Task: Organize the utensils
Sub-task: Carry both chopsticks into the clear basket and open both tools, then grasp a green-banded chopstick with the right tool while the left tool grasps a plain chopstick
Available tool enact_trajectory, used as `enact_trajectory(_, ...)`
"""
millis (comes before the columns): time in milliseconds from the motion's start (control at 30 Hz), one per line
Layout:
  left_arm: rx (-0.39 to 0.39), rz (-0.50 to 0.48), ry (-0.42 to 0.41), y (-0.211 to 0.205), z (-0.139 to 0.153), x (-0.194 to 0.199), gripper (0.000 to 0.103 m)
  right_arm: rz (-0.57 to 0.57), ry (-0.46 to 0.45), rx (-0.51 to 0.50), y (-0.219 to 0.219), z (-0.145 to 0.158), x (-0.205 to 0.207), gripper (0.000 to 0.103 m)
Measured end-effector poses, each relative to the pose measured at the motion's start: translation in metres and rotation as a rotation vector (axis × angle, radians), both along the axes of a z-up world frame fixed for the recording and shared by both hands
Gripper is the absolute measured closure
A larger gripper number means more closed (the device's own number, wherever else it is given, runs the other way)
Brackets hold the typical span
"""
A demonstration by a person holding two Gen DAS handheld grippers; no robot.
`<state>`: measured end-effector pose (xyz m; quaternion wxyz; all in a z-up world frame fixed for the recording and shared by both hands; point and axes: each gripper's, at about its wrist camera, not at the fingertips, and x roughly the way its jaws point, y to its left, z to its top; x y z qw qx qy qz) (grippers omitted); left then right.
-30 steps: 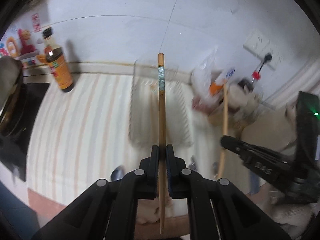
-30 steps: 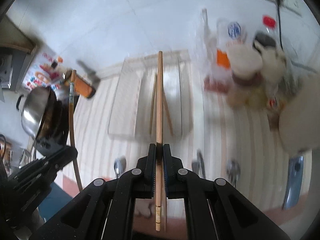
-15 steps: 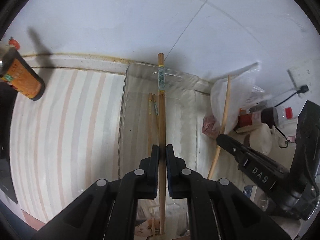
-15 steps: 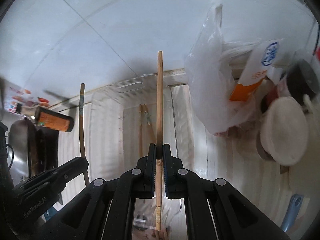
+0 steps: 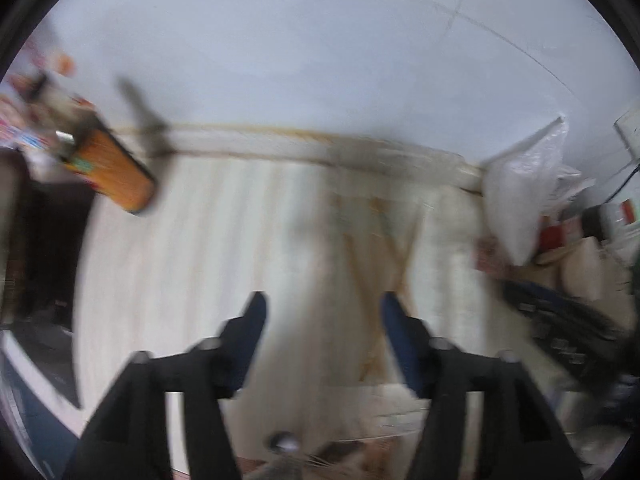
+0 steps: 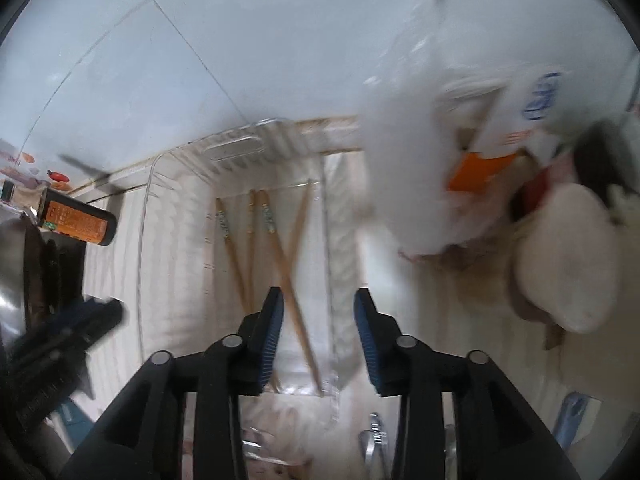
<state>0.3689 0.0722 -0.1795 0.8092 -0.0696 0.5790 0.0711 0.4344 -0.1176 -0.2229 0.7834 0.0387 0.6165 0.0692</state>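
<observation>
Four wooden chopsticks (image 6: 256, 248) lie loose in one compartment of a clear plastic tray (image 6: 240, 148), two of them crossed. Tray sits on a pale striped counter (image 6: 440, 320) against a white tiled wall (image 6: 240, 40). Right gripper (image 6: 319, 312) hovers above the tray's near end, fingers spread apart, nothing between them. Left gripper (image 5: 322, 312), heavily blurred, likewise spread wide and holding nothing. One orange-labelled bottle (image 6: 76, 220) to the left; one white plastic bag (image 6: 416, 152) to the right, beside blurred containers. Metal utensil handles (image 6: 374, 436) at the counter's near edge; count unclear.
</observation>
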Motion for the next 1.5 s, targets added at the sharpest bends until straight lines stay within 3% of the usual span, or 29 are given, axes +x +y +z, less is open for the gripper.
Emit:
enact_trajectory(33, 0.04, 0.006, -0.028, 0.0, 0.004, -0.01, 0.021, -0.007, -0.018, -0.004, -0.006, 0.003, -0.009, 0.05)
enact_trajectory(167, 0.1, 0.042, -0.119, 0.004, 0.013, -0.043, 0.0, -0.029, -0.065, -0.028, -0.02, 0.01, -0.046, 0.038)
enact_trajectory(400, 0.138, 0.069, -0.13, 0.004, 0.005, -0.1, 0.0, -0.037, -0.036, 0.01, -0.025, -0.006, -0.121, 0.035)
enact_trajectory(533, 0.16, 0.093, -0.044, 0.001, -0.027, -0.131, 0.0, -0.005, 0.076, 0.042, -0.014, -0.048, -0.164, 0.036)
enact_trajectory(567, 0.173, 0.093, -0.019, 0.0, -0.037, -0.138, 0.0, 0.002, 0.102, 0.05, -0.01, -0.06, -0.172, 0.037)
enact_trajectory(633, 0.189, 0.101, 0.024, 0.0, -0.055, -0.152, 0.0, 0.022, 0.162, 0.05, 0.001, -0.087, -0.188, 0.05)
enact_trajectory(767, 0.206, 0.11, 0.086, -0.001, -0.083, -0.173, 0.0, 0.069, 0.214, 0.02, 0.022, -0.12, -0.204, 0.058)
enact_trajectory(800, 0.21, 0.11, 0.1, -0.002, -0.089, -0.177, 0.0, 0.081, 0.175, -0.013, 0.027, -0.121, -0.208, 0.065)
enact_trajectory(833, 0.216, 0.109, 0.108, -0.003, -0.093, -0.18, 0.0, 0.099, 0.156, -0.036, 0.032, -0.121, -0.21, 0.084)
enact_trajectory(900, 0.219, 0.102, 0.122, -0.006, -0.098, -0.184, 0.0, 0.1, 0.151, -0.079, 0.032, -0.121, -0.21, 0.096)
enact_trajectory(1067, 0.182, 0.06, 0.13, -0.026, -0.106, -0.187, 0.0, 0.018, 0.173, -0.102, -0.007, -0.12, -0.205, 0.097)
enact_trajectory(1167, 0.119, -0.016, 0.148, -0.052, -0.117, -0.183, 0.001, -0.026, 0.187, -0.112, -0.032, -0.118, -0.201, 0.097)
enact_trajectory(1300, 0.025, -0.121, 0.199, -0.092, -0.138, -0.175, 0.023, -0.077, 0.191, -0.099, -0.054, -0.114, -0.2, 0.097)
enact_trajectory(1367, 0.016, -0.153, 0.225, -0.105, -0.148, -0.172, 0.045, -0.091, 0.189, -0.098, -0.062, -0.112, -0.203, 0.097)
enact_trajectory(1400, 0.019, -0.165, 0.238, -0.108, -0.153, -0.172, 0.063, -0.095, 0.189, -0.096, -0.064, -0.112, -0.204, 0.097)
enact_trajectory(1467, 0.018, -0.177, 0.228, -0.11, -0.155, -0.174, 0.077, -0.1, 0.189, -0.091, -0.067, -0.111, -0.206, 0.096)
enact_trajectory(1500, 0.019, -0.187, 0.22, -0.11, -0.154, -0.175, 0.091, -0.102, 0.189, -0.089, -0.069, -0.111, -0.207, 0.096)
